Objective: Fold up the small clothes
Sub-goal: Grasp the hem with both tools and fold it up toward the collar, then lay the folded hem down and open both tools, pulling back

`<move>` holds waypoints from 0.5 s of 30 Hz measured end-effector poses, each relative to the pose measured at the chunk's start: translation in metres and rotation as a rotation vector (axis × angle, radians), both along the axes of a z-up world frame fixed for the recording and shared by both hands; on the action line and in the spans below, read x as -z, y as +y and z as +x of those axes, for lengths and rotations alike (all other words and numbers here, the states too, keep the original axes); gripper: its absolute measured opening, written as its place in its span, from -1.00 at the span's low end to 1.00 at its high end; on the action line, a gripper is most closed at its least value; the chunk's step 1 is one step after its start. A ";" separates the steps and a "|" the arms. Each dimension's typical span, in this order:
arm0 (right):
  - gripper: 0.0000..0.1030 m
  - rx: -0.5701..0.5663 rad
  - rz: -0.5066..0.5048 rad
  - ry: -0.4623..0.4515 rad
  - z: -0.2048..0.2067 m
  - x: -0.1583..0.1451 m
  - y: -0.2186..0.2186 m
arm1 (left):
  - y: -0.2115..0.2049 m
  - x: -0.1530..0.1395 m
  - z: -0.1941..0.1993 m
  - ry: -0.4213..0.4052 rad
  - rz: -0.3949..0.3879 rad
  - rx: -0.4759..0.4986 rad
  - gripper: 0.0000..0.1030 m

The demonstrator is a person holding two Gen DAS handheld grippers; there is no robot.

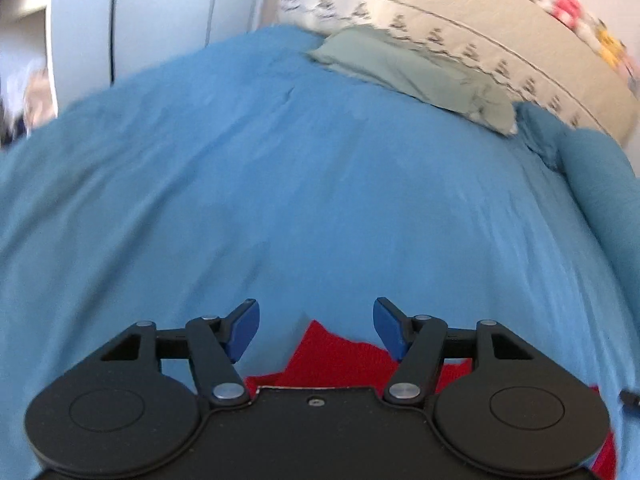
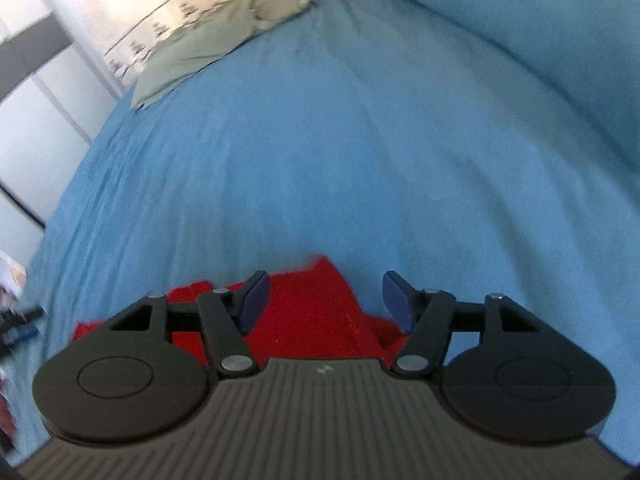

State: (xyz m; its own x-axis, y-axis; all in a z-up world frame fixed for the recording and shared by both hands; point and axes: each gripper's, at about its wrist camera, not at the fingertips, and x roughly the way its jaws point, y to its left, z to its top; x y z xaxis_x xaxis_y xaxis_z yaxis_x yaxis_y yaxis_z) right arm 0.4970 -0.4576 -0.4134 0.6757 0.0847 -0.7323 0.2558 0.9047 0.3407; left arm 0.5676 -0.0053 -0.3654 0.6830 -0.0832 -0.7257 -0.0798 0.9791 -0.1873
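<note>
A small red garment lies on the blue bedspread, mostly hidden under the gripper body in both views. My left gripper is open and empty, its blue pads spread above the garment's far edge. In the right wrist view the red garment shows between and below the fingers. My right gripper is open and empty, just above the cloth.
A grey-green folded cloth lies at the far side of the bed by a cream patterned pillow. A blue pillow rises at the right. White wardrobe doors stand beyond the bed's left edge.
</note>
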 end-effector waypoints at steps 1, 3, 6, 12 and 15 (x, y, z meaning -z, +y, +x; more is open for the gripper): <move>0.51 -0.025 -0.031 -0.002 -0.003 -0.004 0.003 | -0.002 -0.003 -0.006 -0.006 0.028 0.025 0.31; 0.47 -0.074 -0.107 -0.005 -0.007 -0.007 0.013 | -0.009 -0.007 -0.019 -0.022 0.084 0.079 0.31; 0.45 -0.178 -0.246 0.019 -0.010 -0.003 0.032 | -0.024 0.000 -0.032 -0.019 0.191 0.184 0.31; 0.10 -0.262 -0.345 0.025 0.010 0.016 0.052 | -0.045 0.028 -0.023 -0.006 0.250 0.302 0.30; 0.06 -0.269 -0.356 0.023 0.016 0.027 0.057 | -0.048 0.041 -0.014 0.013 0.263 0.320 0.21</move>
